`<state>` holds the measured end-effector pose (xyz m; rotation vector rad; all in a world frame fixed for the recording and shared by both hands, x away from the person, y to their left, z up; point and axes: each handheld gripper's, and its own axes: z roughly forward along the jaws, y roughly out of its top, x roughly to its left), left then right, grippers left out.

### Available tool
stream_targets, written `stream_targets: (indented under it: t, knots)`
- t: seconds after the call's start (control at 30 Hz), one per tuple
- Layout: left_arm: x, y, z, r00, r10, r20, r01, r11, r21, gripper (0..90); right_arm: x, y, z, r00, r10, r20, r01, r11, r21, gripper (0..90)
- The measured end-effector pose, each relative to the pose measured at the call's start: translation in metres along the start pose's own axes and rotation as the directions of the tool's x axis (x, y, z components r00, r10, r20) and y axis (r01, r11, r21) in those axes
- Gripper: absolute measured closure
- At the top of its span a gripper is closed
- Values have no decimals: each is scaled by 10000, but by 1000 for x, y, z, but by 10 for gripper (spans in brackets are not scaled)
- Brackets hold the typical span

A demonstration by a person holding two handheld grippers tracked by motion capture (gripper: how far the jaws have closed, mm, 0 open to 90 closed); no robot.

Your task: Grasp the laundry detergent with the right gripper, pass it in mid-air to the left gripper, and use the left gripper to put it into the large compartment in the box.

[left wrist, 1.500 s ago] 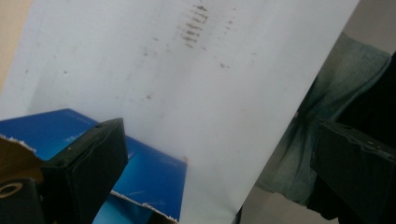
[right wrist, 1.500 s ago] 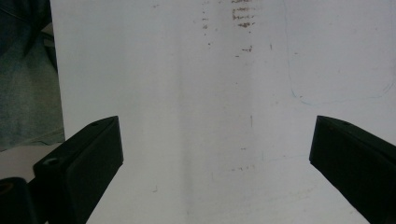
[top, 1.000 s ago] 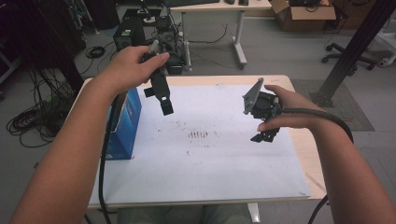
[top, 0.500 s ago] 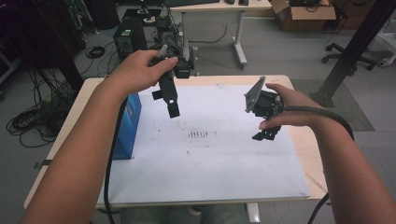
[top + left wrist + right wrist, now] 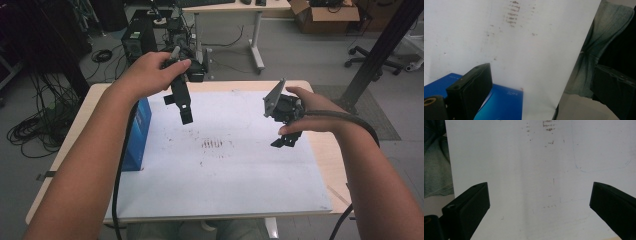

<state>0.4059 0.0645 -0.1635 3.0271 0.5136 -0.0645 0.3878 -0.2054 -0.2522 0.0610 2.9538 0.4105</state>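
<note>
Over the far left part of the white mat (image 5: 225,185) the person's left hand holds my left gripper (image 5: 178,107), pointing down with its jaws apart and nothing between them. In the left gripper view the left gripper (image 5: 544,97) looks back across the mat (image 5: 529,50) to a blue box (image 5: 504,105) and the near edge. My right gripper (image 5: 286,141) hangs open above the mat's right side, also holding nothing. In the right gripper view the right gripper (image 5: 540,207) shows bare mat (image 5: 536,170) between its jaws.
The blue box (image 5: 137,132) stands at the mat's left edge on the wooden table (image 5: 90,110). Brown smudges (image 5: 212,144) mark the mat's middle. Behind the table are equipment, cables and another desk (image 5: 235,7). The person's trouser leg (image 5: 599,50) shows past the mat's near edge.
The left hand has carried its gripper rightward, away from the blue box and further over the mat. The right gripper has hardly moved. Both stay open.
</note>
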Motion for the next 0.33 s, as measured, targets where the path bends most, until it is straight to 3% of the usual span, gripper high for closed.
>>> stream_targets:
  t: [0.33]
  knots:
    - [-2, 1, 0, 10000, 18, -25, -18, 10000, -40, 46, 4, 2, -2, 10000, -48, 83, 48, 10000, -67, 30]
